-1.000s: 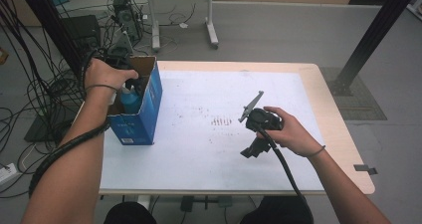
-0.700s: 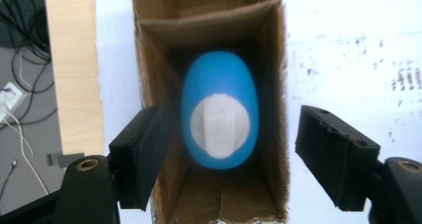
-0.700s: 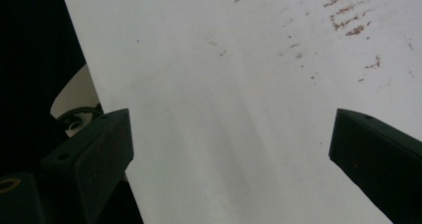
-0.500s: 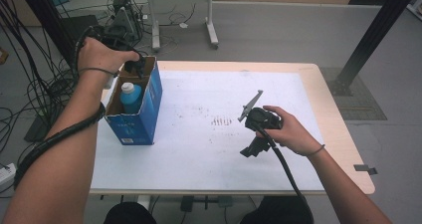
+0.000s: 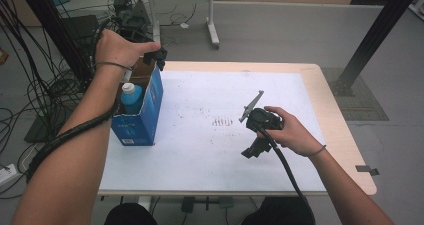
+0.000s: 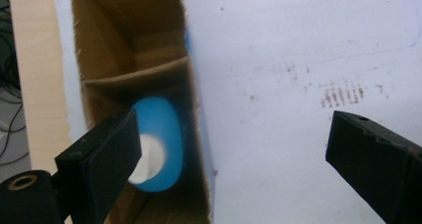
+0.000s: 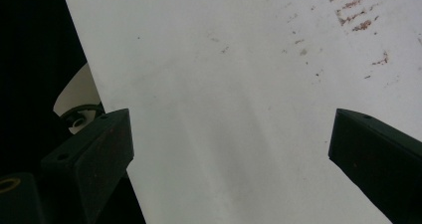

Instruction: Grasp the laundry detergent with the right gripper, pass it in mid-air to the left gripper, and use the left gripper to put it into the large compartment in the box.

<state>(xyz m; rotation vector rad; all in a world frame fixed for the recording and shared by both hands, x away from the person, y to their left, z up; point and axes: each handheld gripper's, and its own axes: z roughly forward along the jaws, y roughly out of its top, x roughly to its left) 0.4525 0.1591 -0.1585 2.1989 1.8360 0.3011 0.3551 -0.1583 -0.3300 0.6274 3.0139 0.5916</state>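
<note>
Left gripper (image 6: 234, 149) hangs above the open blue cardboard box (image 5: 150, 102), jaws spread wide, gripping nothing. Inside the box stands a blue plastic bottle with a white cap (image 5: 131, 96) (blurry up close). Well right of the box, the right gripper (image 7: 231, 154) gapes empty over the white-topped table (image 5: 200, 150).

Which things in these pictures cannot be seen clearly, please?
- Blue bottle: its lower body is hidden by the box wall, high view; in the left gripper view its cap is partly behind a jaw and blurred.
- Box print: too small, high view.
- Right claw: jaws hidden under the hand, high view.
</note>
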